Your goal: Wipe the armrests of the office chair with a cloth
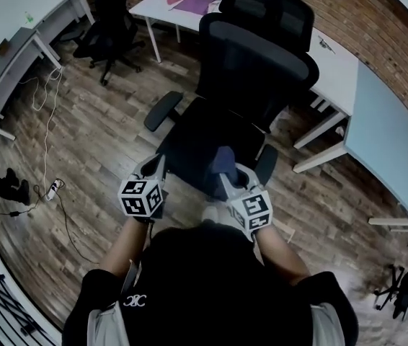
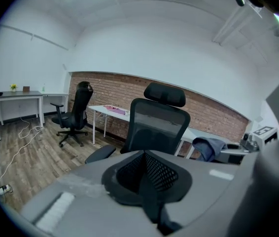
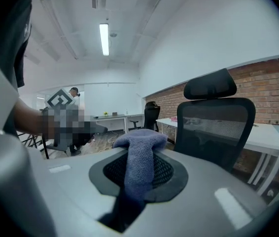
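— From overhead, where do the tools sit?

— Both are low, at the front edge of the office chair (image 1: 258,71) seat. The left gripper (image 1: 155,168) points at the seat's front corner. One armrest (image 1: 163,110) lies ahead of it and out to its left, apart from it. The right gripper (image 1: 227,175) carries the blue cloth (image 1: 223,158) over the seat. The other armrest (image 1: 265,163) is just off its right side, and I can't tell whether they touch.

— Room to move?

— Wood floor (image 1: 96,143) opens out to the left of the left gripper, with a cable (image 1: 45,121) lying farther out. The edge of a white desk (image 1: 384,135) stands well to the right of the right gripper. Another desk (image 1: 182,6) sits beyond the backrest.

— And from the left gripper's own camera?

— Its jaws are pressed together with nothing between them. The backrest stands straight ahead, and the armrest shows low and left, past the tips. A second chair (image 2: 75,112) stands farther off to the left.

— The right gripper's camera?

— Its jaws are clamped on the cloth, which bunches out over the tips. The backrest rises ahead and to the right, apart from the tips.
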### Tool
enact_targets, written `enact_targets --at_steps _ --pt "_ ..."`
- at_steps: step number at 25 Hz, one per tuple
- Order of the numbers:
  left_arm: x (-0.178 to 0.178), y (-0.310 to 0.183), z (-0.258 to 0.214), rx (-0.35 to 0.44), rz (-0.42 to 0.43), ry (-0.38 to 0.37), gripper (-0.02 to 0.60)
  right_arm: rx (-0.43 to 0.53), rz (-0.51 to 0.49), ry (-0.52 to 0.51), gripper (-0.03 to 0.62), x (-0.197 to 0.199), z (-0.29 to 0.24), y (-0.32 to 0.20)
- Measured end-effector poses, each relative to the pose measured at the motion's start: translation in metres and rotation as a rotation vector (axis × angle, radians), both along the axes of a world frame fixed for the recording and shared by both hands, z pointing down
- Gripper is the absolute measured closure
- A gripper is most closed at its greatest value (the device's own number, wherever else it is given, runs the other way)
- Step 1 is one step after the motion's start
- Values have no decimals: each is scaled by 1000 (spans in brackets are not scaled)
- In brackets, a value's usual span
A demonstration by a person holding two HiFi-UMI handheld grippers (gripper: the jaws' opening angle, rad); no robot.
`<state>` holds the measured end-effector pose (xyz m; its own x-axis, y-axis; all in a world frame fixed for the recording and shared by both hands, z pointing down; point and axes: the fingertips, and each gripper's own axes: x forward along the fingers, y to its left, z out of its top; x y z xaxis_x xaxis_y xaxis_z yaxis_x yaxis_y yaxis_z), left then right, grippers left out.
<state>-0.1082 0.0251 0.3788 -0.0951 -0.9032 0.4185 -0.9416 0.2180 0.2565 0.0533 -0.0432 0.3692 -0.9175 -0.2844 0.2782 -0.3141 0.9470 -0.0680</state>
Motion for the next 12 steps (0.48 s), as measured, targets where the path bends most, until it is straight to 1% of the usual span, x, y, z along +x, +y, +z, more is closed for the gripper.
enact_targets --at_steps 3,7,10,12 --pt "-4 -8 -3 -25 -11 -21 575 -9 -20 -5 525 -6 1 -15" --pt "-4 -12 1 -67 -8 -29 575 -35 -28 -11 525 -12 3 -25" --pt "-7 -17 0 -70 -16 -35 575 -53 -40 -8 525 -16 9 -30" --pt "-12 -18 -1 -69 -36 -36 575 -65 -53 8 525 -19 14 -32"
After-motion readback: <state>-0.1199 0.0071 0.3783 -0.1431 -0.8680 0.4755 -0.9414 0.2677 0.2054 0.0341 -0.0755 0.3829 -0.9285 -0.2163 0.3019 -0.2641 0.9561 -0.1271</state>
